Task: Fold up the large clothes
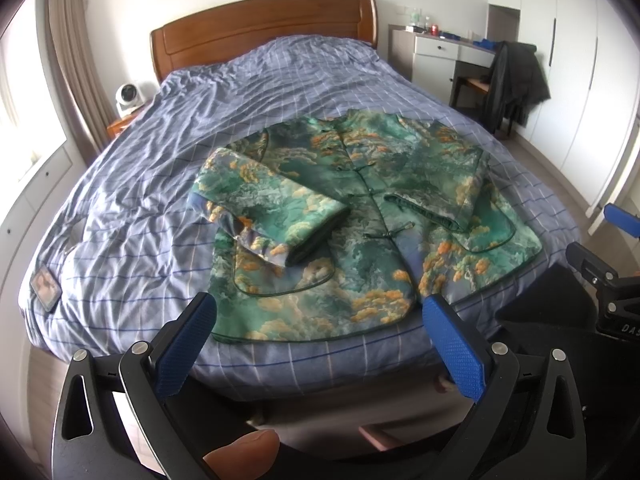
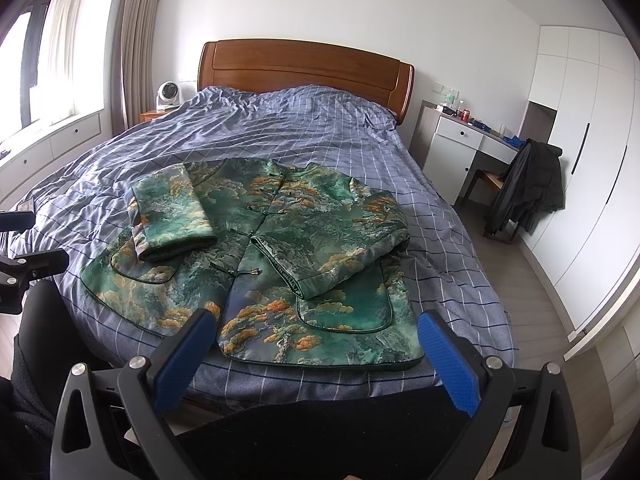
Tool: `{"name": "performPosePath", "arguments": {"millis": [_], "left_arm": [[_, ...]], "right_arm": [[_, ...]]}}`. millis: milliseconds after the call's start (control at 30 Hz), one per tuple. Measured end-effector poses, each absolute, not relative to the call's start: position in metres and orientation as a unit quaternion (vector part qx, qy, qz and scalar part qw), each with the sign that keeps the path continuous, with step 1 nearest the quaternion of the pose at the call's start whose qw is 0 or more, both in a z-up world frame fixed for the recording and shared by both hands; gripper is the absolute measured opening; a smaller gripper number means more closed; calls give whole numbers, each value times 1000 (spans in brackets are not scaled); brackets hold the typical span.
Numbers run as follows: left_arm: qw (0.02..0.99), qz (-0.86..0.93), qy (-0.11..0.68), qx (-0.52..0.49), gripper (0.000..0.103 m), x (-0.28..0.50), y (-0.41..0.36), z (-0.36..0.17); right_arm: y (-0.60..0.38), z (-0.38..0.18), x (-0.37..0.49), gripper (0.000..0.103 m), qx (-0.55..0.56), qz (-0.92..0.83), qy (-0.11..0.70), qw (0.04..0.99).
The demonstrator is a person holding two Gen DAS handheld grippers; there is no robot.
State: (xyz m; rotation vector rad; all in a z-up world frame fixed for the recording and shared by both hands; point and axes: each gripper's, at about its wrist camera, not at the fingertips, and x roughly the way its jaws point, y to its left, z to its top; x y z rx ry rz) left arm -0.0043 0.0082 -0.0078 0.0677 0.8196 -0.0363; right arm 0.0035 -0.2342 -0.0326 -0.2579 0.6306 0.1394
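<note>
While both tools hang above the foot of the bed (image 1: 132, 152), the green-and-orange patterned jacket (image 1: 360, 216) lies front up on the blue checked cover near that foot edge, both sleeves folded in across its chest. The left gripper (image 1: 318, 322) is spread wide and holds nothing. The right gripper (image 2: 316, 338) is likewise spread wide and empty, clear of the cloth.

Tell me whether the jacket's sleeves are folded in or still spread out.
Folded in. Both sleeves of the green jacket lie across its front, cuffs toward the middle: left sleeve, right sleeve. The body is still flat, not yet folded.
</note>
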Motion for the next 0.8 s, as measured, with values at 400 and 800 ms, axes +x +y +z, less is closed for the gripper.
{"name": "performPosePath", "arguments": {"millis": [400,800], "left_arm": [[917,-17,397,37,103,-2,5,-8],[915,-18,400,41,103,0,1,-7]], "right_arm": [[-234,-34,7,103,-122,69,311,940],[-235,-31,8,103,-122,71,312,940]]}}
